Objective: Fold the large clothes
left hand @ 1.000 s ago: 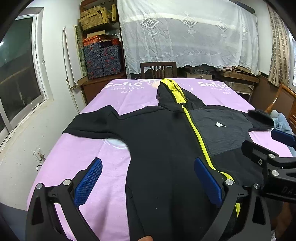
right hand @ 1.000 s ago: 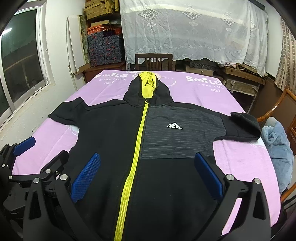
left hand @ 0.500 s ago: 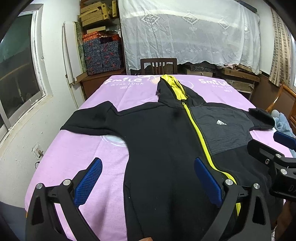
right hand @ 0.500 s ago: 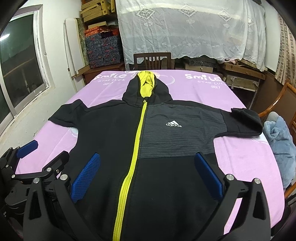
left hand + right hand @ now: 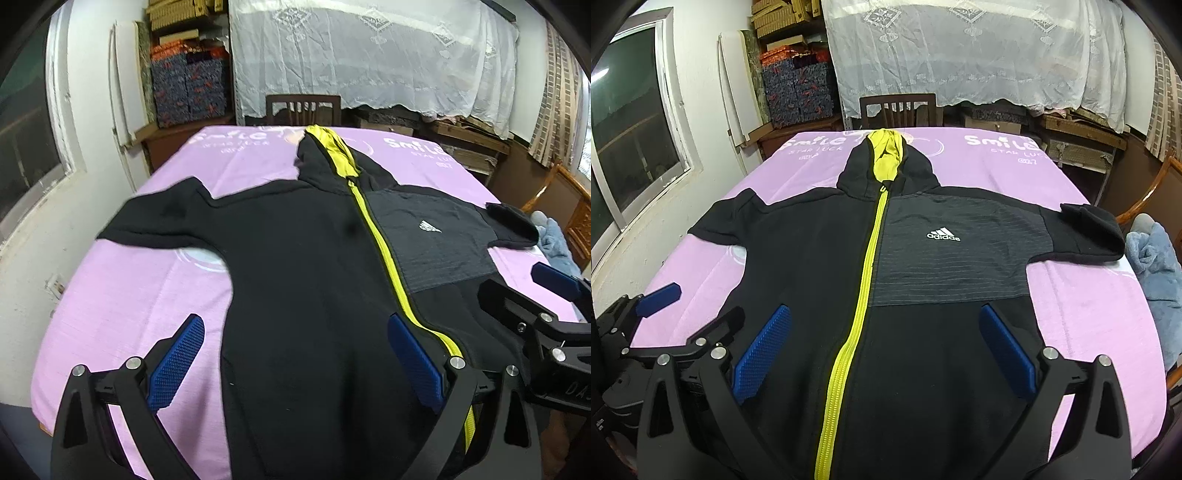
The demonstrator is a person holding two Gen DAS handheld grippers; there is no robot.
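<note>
A black hooded jacket (image 5: 820,266) with a yellow zipper (image 5: 866,273) and a grey chest panel lies flat, front up, on the purple-covered table (image 5: 1086,306), hood away from me. It also shows in the left wrist view (image 5: 303,266). Both sleeves are folded short at the sides. My left gripper (image 5: 295,363) is open and empty above the jacket's lower left part. My right gripper (image 5: 882,349) is open and empty above the lower front, straddling the zipper. Each gripper shows at the edge of the other's view.
A light blue cloth (image 5: 1156,262) lies on a wooden chair at the right table edge. A dark wooden chair (image 5: 897,109) stands behind the far edge. Stacked boxes (image 5: 798,92) and a white lace curtain fill the back wall. A window is on the left.
Both grippers have pulled back and risen slightly, so more of the near table edge shows. The jacket has not moved.
</note>
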